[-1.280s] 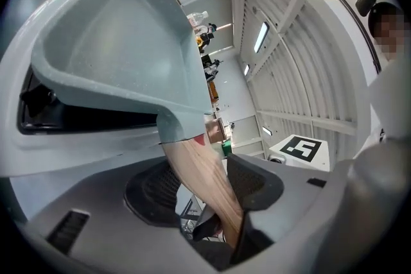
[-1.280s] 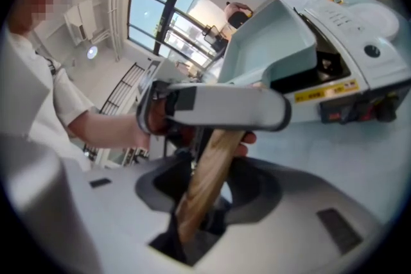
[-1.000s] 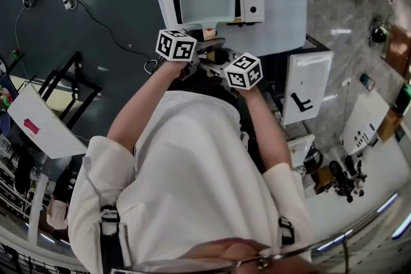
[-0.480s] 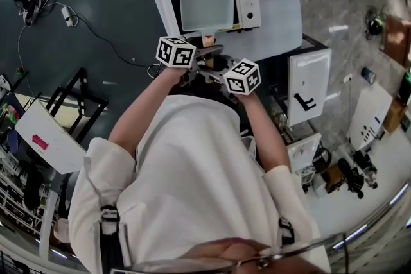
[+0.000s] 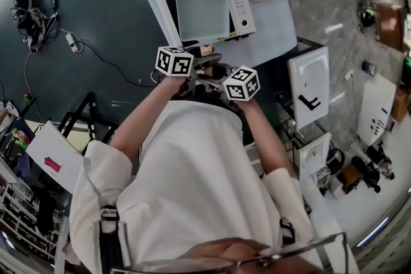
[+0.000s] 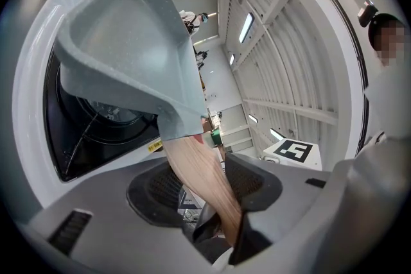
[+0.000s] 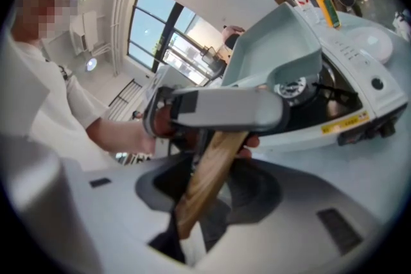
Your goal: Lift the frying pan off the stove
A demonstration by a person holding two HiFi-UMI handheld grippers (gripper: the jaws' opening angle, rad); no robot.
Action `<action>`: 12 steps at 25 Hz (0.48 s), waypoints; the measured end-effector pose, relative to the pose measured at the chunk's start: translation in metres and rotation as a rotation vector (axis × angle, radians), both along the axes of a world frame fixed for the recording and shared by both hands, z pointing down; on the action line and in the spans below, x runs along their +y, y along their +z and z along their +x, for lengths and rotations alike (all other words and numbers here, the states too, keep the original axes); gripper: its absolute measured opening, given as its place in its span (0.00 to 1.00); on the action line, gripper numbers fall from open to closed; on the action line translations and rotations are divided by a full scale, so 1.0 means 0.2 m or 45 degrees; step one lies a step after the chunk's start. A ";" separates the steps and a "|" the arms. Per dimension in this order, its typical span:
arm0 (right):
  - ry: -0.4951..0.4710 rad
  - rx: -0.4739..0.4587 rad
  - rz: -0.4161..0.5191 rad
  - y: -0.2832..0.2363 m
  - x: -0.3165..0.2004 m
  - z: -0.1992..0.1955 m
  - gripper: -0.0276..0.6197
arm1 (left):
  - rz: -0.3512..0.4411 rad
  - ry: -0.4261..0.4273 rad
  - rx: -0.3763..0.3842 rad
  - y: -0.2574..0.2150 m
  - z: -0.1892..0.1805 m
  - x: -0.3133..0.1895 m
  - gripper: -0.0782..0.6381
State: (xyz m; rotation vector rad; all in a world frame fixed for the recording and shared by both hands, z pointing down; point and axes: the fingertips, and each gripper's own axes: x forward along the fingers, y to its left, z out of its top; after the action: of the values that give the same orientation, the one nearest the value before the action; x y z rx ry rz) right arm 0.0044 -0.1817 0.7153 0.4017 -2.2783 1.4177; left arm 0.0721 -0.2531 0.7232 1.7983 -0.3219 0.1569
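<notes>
pan point(image 5: 202, 8): pale grey | handle point(image 6: 204, 179): light wood | stove point(image 5: 239, 0): white, black top

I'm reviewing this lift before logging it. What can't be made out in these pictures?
- Head view: the jaws' hold on the wooden handle, under the marker cubes of the left gripper and right gripper.
- Head view: the gap between frying pan and stove; seen from above, the pan covers it.
- Right gripper view: where handle meets pan, behind the left gripper.
</notes>
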 end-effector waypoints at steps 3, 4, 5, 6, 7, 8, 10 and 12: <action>0.000 0.007 0.020 -0.06 0.01 -0.01 0.32 | 0.016 0.000 0.014 -0.07 0.00 0.01 0.42; -0.001 0.009 0.027 -0.08 0.01 -0.01 0.32 | 0.020 -0.002 0.017 -0.09 0.00 0.01 0.42; -0.004 0.009 0.034 -0.09 0.02 -0.01 0.32 | 0.024 -0.005 0.019 -0.10 0.00 0.02 0.42; -0.008 0.008 0.040 -0.11 0.03 0.00 0.32 | 0.028 -0.011 0.022 -0.12 0.00 0.03 0.42; -0.013 0.006 0.046 -0.13 0.04 0.01 0.32 | 0.032 -0.017 0.026 -0.14 0.00 0.03 0.42; -0.018 0.004 0.052 -0.14 0.05 0.01 0.32 | 0.037 -0.022 0.028 -0.16 0.01 0.04 0.42; -0.028 0.002 0.064 -0.17 0.08 0.02 0.33 | 0.047 -0.027 0.023 -0.19 0.02 0.07 0.42; -0.037 -0.003 0.072 -0.19 0.12 0.03 0.33 | 0.056 -0.034 0.017 -0.21 0.03 0.11 0.42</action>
State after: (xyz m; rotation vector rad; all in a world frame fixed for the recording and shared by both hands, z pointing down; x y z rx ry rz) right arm 0.0110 -0.1574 0.6781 0.3829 -2.3210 1.3433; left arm 0.0775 -0.2314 0.6812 1.8366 -0.3420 0.1196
